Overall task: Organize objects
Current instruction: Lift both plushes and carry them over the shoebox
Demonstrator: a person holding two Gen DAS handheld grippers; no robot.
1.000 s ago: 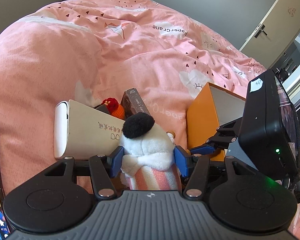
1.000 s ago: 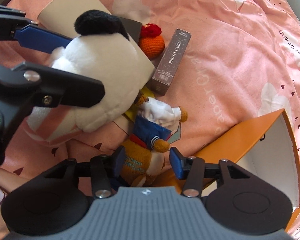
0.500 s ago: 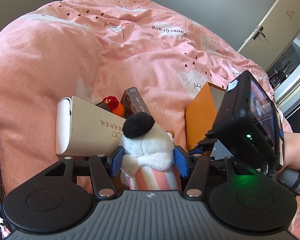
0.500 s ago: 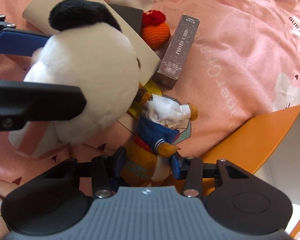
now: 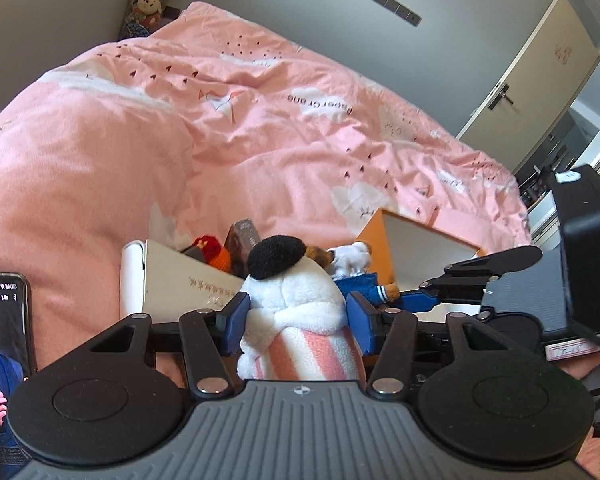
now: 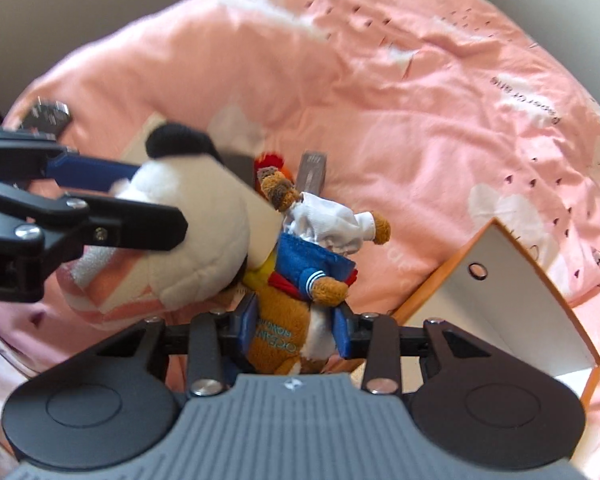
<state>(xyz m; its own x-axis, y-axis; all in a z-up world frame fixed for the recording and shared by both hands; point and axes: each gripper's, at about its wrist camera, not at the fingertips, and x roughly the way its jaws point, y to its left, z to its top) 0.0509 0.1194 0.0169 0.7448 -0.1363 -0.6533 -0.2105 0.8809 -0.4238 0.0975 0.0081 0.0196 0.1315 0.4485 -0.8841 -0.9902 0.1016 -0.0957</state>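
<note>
Low in frame, the left gripper (image 5: 296,322) clamps the white plush (image 5: 296,292); the right gripper (image 6: 296,330), jaws just closing, grips the brown bear (image 6: 290,320). Best carry both steadily to the orange box (image 6: 512,304) at right.

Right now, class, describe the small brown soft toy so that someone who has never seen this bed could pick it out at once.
Start at the pink duvet and find the open orange box lying on it. Just left of the box, the right gripper holds a small brown bear by its body. Unlike the bigger white toy with a black ear beside it, the bear wears a blue sailor top and white cap.
</note>
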